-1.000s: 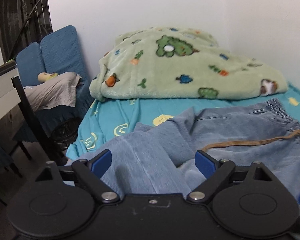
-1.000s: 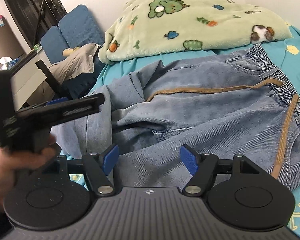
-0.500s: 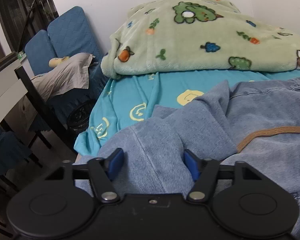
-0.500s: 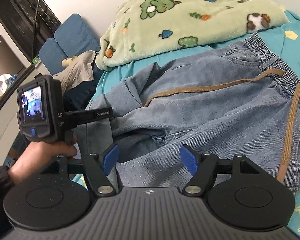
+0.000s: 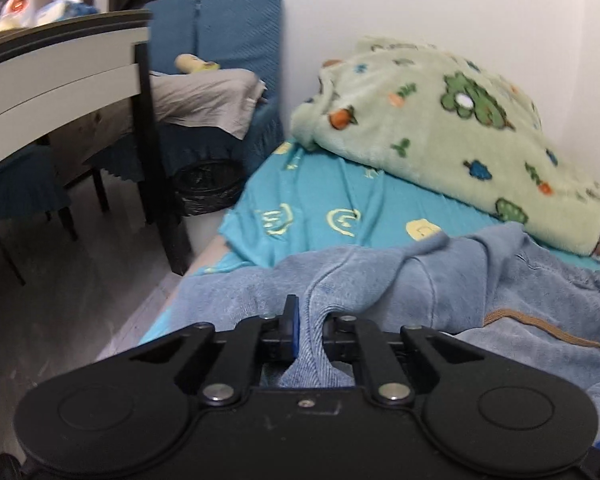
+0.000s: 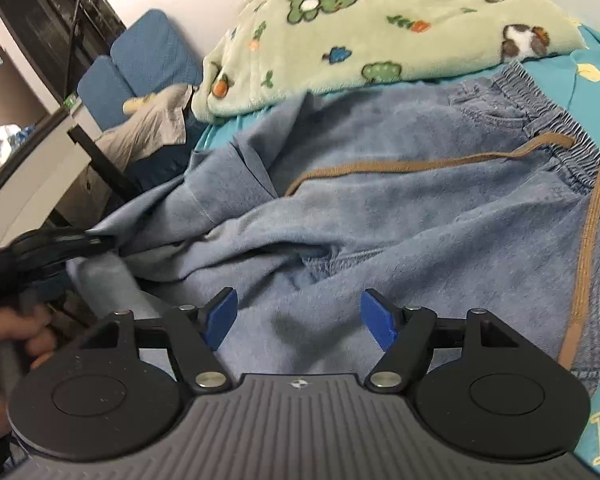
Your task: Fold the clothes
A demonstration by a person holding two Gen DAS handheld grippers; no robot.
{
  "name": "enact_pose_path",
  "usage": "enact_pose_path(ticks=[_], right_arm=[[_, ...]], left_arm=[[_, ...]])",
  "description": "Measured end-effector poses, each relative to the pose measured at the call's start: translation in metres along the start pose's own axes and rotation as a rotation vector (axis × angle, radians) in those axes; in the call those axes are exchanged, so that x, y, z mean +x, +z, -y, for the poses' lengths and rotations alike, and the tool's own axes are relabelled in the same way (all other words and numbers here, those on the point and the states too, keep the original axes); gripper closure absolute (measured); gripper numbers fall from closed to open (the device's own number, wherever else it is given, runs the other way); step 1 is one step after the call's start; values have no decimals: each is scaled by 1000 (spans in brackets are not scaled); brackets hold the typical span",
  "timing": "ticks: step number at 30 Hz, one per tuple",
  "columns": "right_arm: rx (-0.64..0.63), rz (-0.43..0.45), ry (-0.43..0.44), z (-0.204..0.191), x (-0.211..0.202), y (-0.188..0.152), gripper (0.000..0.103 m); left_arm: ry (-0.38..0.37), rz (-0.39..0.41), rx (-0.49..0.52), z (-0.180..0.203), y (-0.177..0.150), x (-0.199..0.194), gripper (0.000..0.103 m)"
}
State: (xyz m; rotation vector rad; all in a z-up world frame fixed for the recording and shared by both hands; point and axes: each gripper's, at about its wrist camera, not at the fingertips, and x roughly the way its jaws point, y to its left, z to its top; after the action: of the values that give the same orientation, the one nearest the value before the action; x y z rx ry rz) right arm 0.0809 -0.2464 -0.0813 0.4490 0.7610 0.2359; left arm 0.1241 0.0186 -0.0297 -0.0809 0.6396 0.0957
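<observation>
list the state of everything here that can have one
left gripper: shut on a fold of the jeans
right gripper: open, holding nothing
jeans: unfolded, rumpled on the bed
drawstring: untied, trailing loose
green blanket: bunched near the wall

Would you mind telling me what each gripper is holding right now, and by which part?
The left gripper pinches a raised fold of the blue jeans near their left edge. The right gripper is open over them, holding nothing.
</observation>
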Motion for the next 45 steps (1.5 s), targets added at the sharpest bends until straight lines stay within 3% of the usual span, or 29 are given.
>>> enact_pose_path(ticks=[7, 14, 23, 30, 37, 45], right_arm=[[-16, -38, -4, 0, 3, -6, 32], [-29, -97, -20, 0, 14, -15, 33], [-35, -98, -24, -2, 17, -15, 33], [-17, -98, -16, -2, 18, -15, 33], [-7, -103, -6, -3, 22, -16, 32], [13, -107, -2, 0, 25, -14, 32]], left_arm=[[9, 2, -77, -23, -21, -37, 96], [47, -48, -98, -40, -50, -41, 96], [58, 44, 55, -16, -51, -51, 82], [72, 94, 156, 3, -46, -47, 59], [62, 104, 226, 22, -35, -31, 58], [74, 70, 355, 49, -11, 22, 58]])
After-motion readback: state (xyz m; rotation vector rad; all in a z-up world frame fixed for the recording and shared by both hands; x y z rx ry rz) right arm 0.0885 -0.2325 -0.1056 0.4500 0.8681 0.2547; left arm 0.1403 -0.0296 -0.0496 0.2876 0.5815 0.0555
